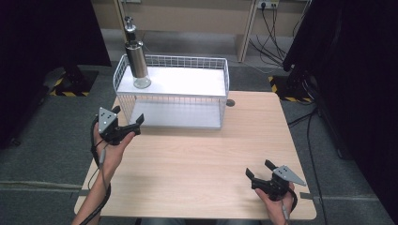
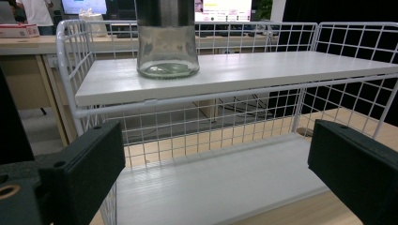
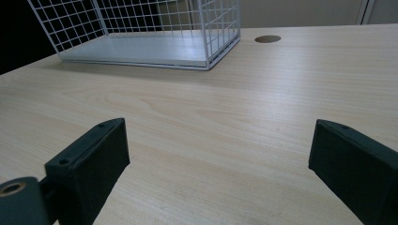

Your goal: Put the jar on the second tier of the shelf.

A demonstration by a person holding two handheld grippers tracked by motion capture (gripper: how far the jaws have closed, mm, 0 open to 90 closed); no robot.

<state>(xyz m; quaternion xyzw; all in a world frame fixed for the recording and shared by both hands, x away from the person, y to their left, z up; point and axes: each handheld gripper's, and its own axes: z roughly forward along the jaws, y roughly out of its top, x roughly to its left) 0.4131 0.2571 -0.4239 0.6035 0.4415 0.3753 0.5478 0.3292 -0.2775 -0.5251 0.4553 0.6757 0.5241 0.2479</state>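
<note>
My fingers (image 2: pixel 82 164) on the left gripper (image 1: pixel 123 127) are spread wide with nothing between them, and the same goes for the right gripper (image 1: pixel 261 174), whose jaws stand apart over bare wood. From the high view I have the left gripper just in front of the left end of the white wire rack (image 1: pixel 224 75), raised off the counter (image 1: pixel 197 159) and aimed at it, while the right sits low near the counter's near right corner, well apart from everything. The bottle (image 1: pixel 136 56), a tall dispenser with a clear glass base and a metal body and pump, stands upright on the rack's upper shelf (image 2: pixel 281 70) at its left end; in the left gripper view its glass base (image 2: pixel 167 49) rises ahead of my jaws and above them. I judge the work barely begun: the approach is lined up, but nothing is grasped. Left to do, as I read it, is to lift the left gripper to the upper shelf, close on the bottle, and carry it clear of the rack's rim.
</note>
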